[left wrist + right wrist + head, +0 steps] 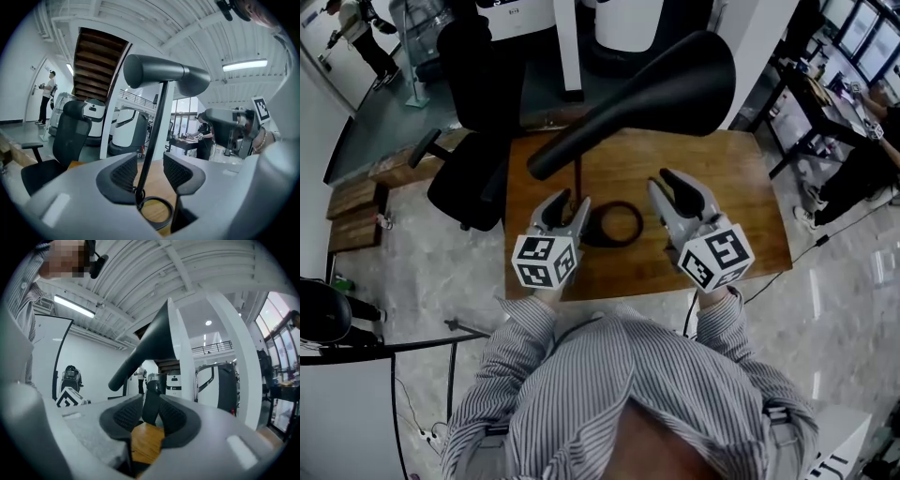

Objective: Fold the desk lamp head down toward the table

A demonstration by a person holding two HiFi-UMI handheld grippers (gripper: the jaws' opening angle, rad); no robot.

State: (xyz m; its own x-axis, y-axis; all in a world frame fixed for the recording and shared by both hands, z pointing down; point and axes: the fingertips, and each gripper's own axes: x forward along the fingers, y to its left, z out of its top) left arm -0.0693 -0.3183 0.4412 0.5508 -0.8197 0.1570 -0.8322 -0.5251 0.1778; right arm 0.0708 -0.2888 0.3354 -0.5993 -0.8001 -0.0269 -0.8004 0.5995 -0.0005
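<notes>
A black desk lamp stands on the wooden table (722,169). Its cone-shaped head (647,89) lies nearly level, high over the ring base (639,225) and the thin stem (577,178). My left gripper (569,200) is open at the stem. In the left gripper view the stem (157,126) runs up between the pads of that gripper (150,161), close to the left one, with the head (164,75) above. My right gripper (667,180) is open to the right of the base, under the head. In its own view the gripper (151,406) holds nothing, and the lamp head (152,345) rises above it.
A black office chair (473,122) stands at the table's far left corner. White machines line the back. A dark desk with a person (862,159) is at the right. Wooden benches (356,211) sit on the floor at the left. A cable trails off the table's right front.
</notes>
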